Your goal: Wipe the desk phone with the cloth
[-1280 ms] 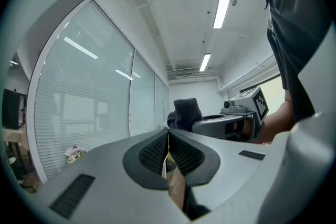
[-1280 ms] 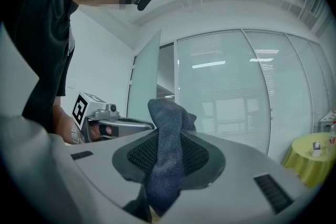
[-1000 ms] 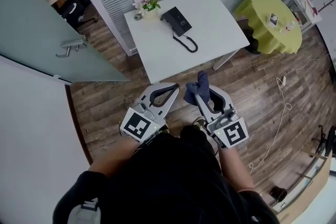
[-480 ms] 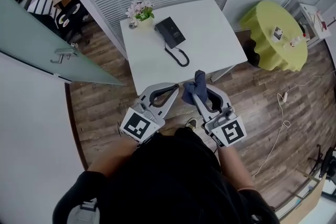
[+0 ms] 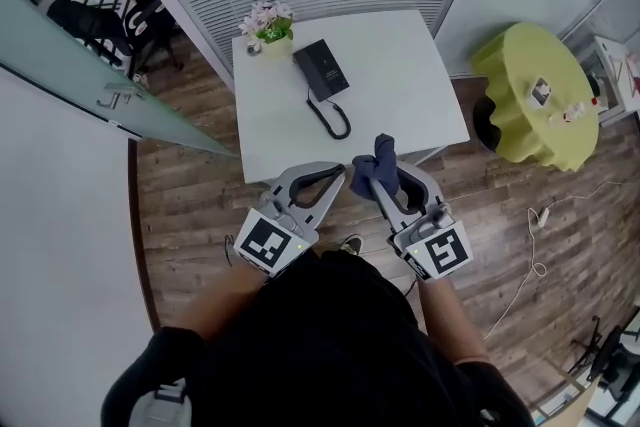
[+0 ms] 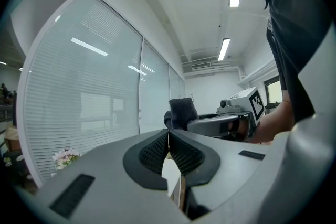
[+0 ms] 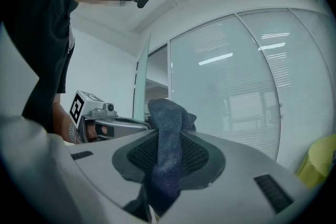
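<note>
Right hand-held gripper (image 5: 384, 178): jaws clamped on the dark blue cloth (image 5: 372, 163), held up near the table's front edge | left hand-held gripper (image 5: 338, 172): jaws pressed together, nothing gripped | desk phone (image 5: 320, 70): laid on the white table (image 5: 405, 65) near potted flowers (image 5: 268, 21), well apart from the cloth

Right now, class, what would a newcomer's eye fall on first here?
First, the dark blue cloth clamped in the right tongs, low in front of the person; the left tongs beside it are shut and empty. Beyond them, a black desk phone lies on the white table near a pot of flowers.
</note>
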The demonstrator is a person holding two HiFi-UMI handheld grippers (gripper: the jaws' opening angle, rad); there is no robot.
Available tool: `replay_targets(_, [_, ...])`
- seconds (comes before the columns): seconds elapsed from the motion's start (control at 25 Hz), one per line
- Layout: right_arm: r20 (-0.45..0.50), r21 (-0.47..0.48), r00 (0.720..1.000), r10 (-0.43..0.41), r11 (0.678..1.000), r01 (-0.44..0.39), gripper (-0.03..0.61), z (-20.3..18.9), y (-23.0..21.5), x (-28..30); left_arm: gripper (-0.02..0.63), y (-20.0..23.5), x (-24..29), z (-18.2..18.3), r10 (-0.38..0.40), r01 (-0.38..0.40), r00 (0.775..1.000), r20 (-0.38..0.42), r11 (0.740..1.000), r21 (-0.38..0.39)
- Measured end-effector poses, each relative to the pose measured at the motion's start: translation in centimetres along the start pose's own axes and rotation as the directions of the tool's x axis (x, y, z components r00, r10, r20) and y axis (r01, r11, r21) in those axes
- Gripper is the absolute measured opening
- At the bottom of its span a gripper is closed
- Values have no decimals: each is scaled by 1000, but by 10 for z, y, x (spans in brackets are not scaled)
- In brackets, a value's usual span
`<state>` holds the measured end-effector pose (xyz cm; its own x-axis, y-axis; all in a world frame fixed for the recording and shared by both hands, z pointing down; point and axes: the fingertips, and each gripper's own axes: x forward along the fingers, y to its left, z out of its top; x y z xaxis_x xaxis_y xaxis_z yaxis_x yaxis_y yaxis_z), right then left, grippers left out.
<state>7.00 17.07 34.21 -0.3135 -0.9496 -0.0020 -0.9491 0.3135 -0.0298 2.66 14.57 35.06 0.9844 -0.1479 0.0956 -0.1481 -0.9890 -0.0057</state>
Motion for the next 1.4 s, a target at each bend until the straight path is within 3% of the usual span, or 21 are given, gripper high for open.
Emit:
replay_targets(0.44, [-2, 13, 998, 55, 998, -55, 112, -7, -31, 20, 11, 23, 24, -8, 62, -62, 998, -23, 998, -5])
replay_targets(0.72, [-35, 4, 997, 72, 997, -72, 112, -13, -60, 67, 11, 78, 50, -19, 86, -86, 996, -11, 995, -47])
replay_targets(0.96, [-75, -8, 993, 87, 996, -88, 112, -21, -91, 122, 11, 132, 71, -25, 87, -88, 996, -32, 996, -30])
replay_targets(1.12, [-108, -12, 989, 105, 994, -107, 112, -30, -105, 162, 11, 173, 80, -34, 122, -122, 993, -7, 989, -85])
replay_targets(1.4, [-166, -12, 979, 120, 992, -123, 112, -52, -120, 220, 11, 232, 81, -59, 145, -150, 987, -67, 985, -89])
